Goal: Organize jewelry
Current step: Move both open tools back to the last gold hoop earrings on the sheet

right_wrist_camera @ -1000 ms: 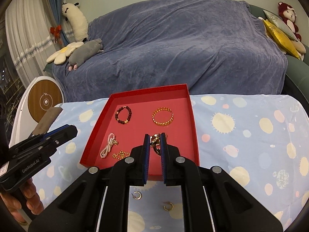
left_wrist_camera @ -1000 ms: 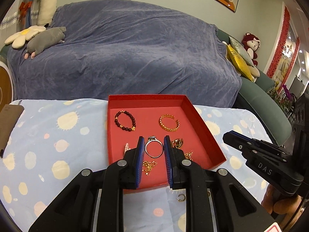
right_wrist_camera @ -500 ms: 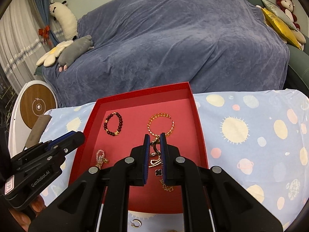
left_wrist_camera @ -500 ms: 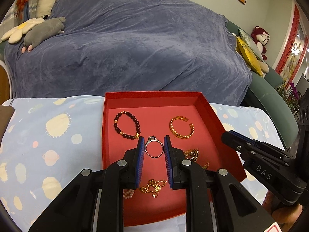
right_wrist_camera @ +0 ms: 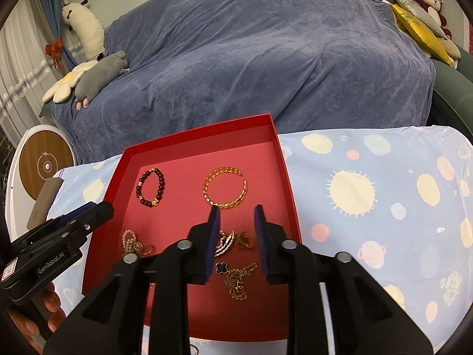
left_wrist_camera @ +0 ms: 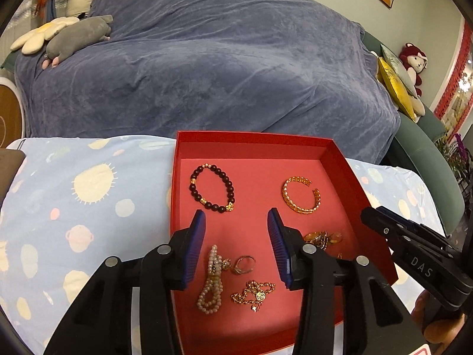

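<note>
A red tray [left_wrist_camera: 254,139] [right_wrist_camera: 204,134] lies on the patterned cloth. In it are a dark bead bracelet [left_wrist_camera: 212,187] [right_wrist_camera: 150,187], a gold bangle [left_wrist_camera: 301,194] [right_wrist_camera: 224,188], a pearl strand [left_wrist_camera: 212,281] [right_wrist_camera: 129,239], a silver ring [left_wrist_camera: 244,264], a gold chain [left_wrist_camera: 252,291], gold earrings [left_wrist_camera: 321,238] [right_wrist_camera: 235,241] and a clover necklace [right_wrist_camera: 233,278]. My left gripper [left_wrist_camera: 236,222] is open and empty above the ring. My right gripper [right_wrist_camera: 236,213] is open and empty above the earrings.
A sofa under a blue cover [left_wrist_camera: 207,59] stands behind the table, with plush toys [left_wrist_camera: 77,37] on its left and cushions [left_wrist_camera: 396,88] on its right. A round white and wood device [right_wrist_camera: 44,162] stands at the left. A brown object [right_wrist_camera: 44,201] lies at the table's left edge.
Both grippers moved forward over the tray and opened. The left one let go of the silver ring and the right one let go of the gold earring; both pieces now lie in the tray.
</note>
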Available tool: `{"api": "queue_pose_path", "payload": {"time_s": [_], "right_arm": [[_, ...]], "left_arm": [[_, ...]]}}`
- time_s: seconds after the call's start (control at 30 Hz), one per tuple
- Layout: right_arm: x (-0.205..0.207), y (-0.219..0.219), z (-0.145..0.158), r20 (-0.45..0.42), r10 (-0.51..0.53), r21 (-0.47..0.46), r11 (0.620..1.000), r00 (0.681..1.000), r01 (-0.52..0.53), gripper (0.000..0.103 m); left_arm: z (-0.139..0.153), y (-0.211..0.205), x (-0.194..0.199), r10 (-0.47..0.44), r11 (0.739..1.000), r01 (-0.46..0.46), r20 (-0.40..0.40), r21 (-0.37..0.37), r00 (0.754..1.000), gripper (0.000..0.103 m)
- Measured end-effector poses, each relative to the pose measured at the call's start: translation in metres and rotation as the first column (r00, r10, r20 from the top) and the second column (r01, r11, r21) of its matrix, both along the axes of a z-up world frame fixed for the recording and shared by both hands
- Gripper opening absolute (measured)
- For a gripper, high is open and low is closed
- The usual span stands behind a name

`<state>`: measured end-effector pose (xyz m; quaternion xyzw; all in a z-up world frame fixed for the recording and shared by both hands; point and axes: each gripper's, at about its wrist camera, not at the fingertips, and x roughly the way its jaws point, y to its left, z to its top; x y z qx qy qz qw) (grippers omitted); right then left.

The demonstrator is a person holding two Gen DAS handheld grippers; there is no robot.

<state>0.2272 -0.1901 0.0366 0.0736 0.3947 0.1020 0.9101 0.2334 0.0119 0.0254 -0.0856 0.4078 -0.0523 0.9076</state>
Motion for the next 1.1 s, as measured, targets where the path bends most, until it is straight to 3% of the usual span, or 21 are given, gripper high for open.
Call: {"api": "queue_pose_path", "payload": {"time_s": [0.13,0.4,0.6,0.7,1.1], "right_arm": [[-0.007,0.002,0.012,0.038,0.001,0.0,1.0,0.999,-0.001,0.037],[-0.036,-0.012,0.033,0.074,-0.014,0.065,0.998,0.997,0.01,0.041],[-0.073,-0.026,0.036,0.059,0.001,0.07,0.998,0.998,-0.005,0.042],[-0.09,-0.028,0.037,0.072,0.023,0.031,0.999,0.997,-0.025,0.042],[-0.137,-0.021,-0.004,-0.033,0.119,-0.025,0.993,0.992,-0.119,0.045]], "left_arm": [[0.008,0.008,-0.003,0.032,0.999,-0.031,0.018,-0.018,0.999,0.051],[0.025,0.025,-0.031,0.089,0.994,-0.086,0.04,-0.067,0.995,0.052],[0.027,0.033,-0.067,0.109,0.994,-0.109,0.038,-0.025,0.993,0.051],[0.028,0.034,-0.087,0.104,0.995,-0.103,0.039,-0.013,0.994,0.052],[0.013,0.014,-0.143,0.045,0.999,-0.046,0.013,0.008,0.999,0.057]]}}
